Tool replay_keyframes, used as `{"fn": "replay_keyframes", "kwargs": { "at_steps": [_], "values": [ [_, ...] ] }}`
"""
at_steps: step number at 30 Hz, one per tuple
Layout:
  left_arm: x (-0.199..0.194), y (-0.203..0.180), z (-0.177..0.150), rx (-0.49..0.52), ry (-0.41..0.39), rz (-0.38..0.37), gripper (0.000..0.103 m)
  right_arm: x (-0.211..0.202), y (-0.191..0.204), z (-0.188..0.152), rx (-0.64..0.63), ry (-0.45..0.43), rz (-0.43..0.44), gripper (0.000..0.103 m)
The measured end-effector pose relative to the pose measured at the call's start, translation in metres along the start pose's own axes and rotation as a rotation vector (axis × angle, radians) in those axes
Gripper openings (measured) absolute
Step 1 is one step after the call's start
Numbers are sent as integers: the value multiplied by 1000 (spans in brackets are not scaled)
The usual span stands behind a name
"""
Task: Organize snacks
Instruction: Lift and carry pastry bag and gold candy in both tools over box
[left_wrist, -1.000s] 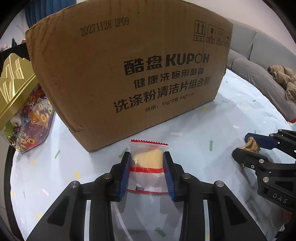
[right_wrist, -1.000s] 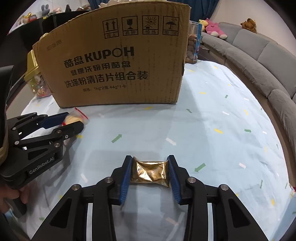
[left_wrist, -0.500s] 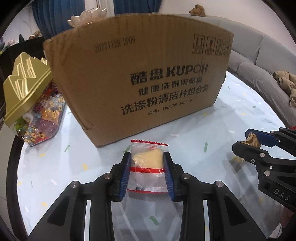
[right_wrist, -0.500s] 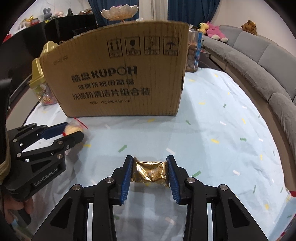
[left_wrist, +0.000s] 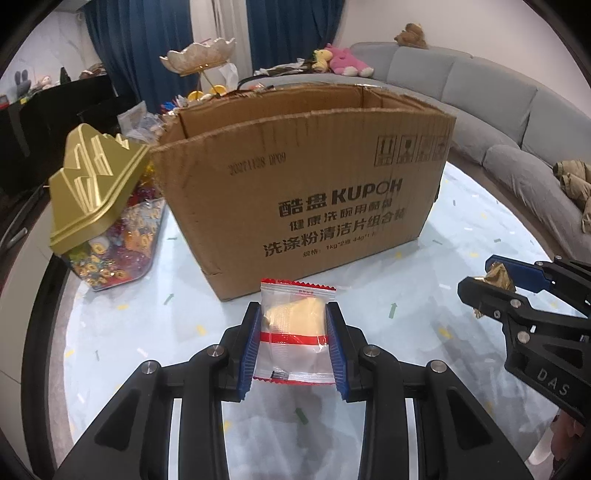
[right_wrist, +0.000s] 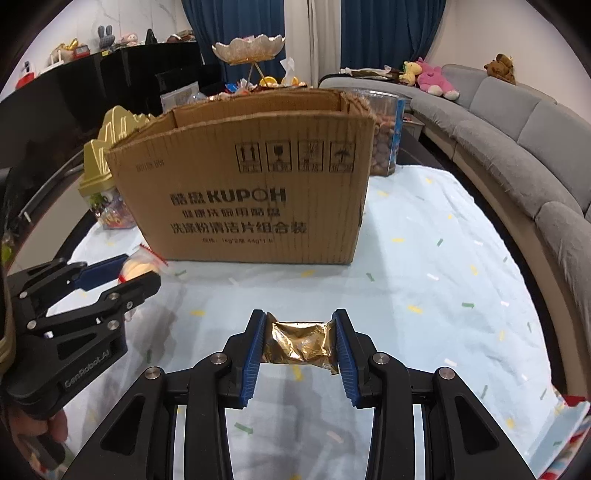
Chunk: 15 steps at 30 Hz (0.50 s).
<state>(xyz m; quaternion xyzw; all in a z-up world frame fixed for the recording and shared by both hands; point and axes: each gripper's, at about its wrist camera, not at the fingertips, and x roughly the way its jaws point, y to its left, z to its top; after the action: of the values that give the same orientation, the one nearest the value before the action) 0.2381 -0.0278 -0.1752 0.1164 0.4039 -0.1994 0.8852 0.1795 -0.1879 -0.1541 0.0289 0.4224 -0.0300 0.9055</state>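
My left gripper (left_wrist: 293, 332) is shut on a clear snack packet (left_wrist: 295, 325) with red stripes and a yellow piece inside, held above the table in front of the open cardboard box (left_wrist: 314, 192). My right gripper (right_wrist: 300, 341) is shut on a crumpled gold foil snack (right_wrist: 301, 341), also lifted off the cloth, facing the same cardboard box (right_wrist: 251, 192). The right gripper (left_wrist: 491, 278) shows at the right edge of the left wrist view with the gold foil (left_wrist: 498, 277) in it. The left gripper (right_wrist: 122, 271) shows at the left of the right wrist view.
A clear candy jar with a gold lid (left_wrist: 96, 195) stands left of the box. A clear tub of brown snacks (right_wrist: 386, 147) stands behind the box's right corner. A tiered dish (right_wrist: 255, 50) rises behind the box. A grey sofa (right_wrist: 517, 122) curves along the right of the blue-clothed table (right_wrist: 424, 258).
Both grippers have risen with their snacks held. The box's open top and the things behind it have come into view, and the box now looks lower and farther.
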Motion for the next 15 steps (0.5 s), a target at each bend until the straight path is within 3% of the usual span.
{"fn": "replay_keyframes", "kwargs": {
  "at_steps": [15],
  "values": [
    [-43, 1, 7, -82, -34, 78, 34, -35, 3, 16, -17, -57, 21, 38]
  ]
}}
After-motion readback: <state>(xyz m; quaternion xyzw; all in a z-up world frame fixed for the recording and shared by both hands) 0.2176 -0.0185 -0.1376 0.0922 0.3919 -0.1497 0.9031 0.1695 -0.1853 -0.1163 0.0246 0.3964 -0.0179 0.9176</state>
